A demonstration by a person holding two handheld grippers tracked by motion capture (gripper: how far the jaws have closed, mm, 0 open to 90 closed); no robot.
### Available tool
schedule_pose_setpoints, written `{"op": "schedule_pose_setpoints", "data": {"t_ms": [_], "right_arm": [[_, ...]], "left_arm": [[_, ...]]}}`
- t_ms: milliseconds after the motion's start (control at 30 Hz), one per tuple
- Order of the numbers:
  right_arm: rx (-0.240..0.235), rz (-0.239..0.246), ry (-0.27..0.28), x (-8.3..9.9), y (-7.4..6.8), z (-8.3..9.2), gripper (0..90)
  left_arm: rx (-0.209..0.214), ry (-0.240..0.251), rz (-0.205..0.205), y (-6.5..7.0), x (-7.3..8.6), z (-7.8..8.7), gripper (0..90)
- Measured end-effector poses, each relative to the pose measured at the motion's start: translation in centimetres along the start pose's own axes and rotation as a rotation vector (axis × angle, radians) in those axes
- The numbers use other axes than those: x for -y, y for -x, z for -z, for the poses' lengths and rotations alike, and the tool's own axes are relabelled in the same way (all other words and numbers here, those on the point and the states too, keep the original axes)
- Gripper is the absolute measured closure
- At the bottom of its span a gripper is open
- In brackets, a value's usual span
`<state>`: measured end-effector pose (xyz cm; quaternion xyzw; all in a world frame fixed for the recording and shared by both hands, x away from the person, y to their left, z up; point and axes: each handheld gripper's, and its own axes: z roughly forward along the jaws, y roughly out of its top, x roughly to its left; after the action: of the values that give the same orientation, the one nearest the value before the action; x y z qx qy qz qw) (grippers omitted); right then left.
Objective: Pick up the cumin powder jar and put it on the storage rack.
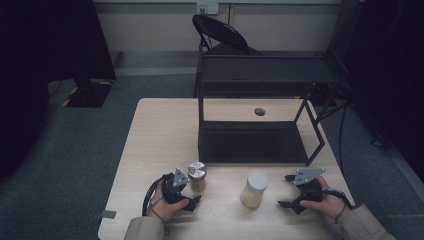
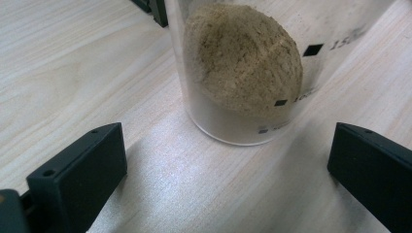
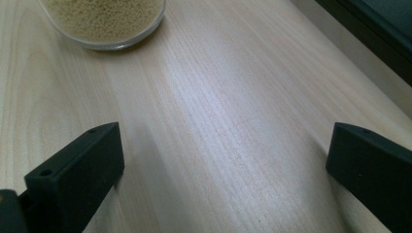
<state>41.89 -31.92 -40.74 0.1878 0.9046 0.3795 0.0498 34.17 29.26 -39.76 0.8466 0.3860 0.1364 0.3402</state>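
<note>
Jars sit low in the high view: my left gripper [image 1: 192, 194] has its fingers [image 2: 77, 170] spread wide and empty just short of the powder jar [image 1: 197, 176]; my right gripper [image 1: 286, 190], equally wide and empty, faces the grain jar [image 1: 254, 189] at centre on the table [image 1: 160, 135].

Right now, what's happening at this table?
A person sits at the wooden table with a tongs in each hand, both open and empty. The left tongs sits right beside a jar with a tan lump of powder, not yet gripping it. The right tongs rests apart from a jar of yellowish grains. A black two-tier shelf stands behind.
</note>
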Motion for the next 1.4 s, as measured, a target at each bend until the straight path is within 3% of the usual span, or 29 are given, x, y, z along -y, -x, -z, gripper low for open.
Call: {"op": "schedule_pose_setpoints", "data": {"t_ms": [767,867,967,1200,1233,1400], "right_arm": [[0.013,-0.013,0.006,0.08,-0.31,-0.06,0.0],[0.013,-0.013,0.006,0.08,-0.32,-0.06,0.0],[0.013,-0.013,0.006,0.08,-0.32,-0.06,0.0],[0.013,-0.013,0.006,0.08,-0.32,-0.06,0.0],[0.013,-0.013,0.006,0.08,-0.32,-0.06,0.0],[0.013,-0.013,0.006,0.08,-0.32,-0.06,0.0]], "left_arm": [[0.002,-0.025,0.002,-0.06,-0.67,-0.02,0.3],[0.025,-0.016,0.03,-0.39,-0.71,-0.02,0.6],[0.025,-0.019,0.011,-0.24,-0.89,-0.06,2.0],[0.008,0.037,0.012,0.17,-0.61,-0.02,1.8],[0.016,0.06,0.016,0.15,-0.5,-0.06,1.8],[0.03,0.075,0.036,0.12,-0.51,-0.3,2.0]]}}
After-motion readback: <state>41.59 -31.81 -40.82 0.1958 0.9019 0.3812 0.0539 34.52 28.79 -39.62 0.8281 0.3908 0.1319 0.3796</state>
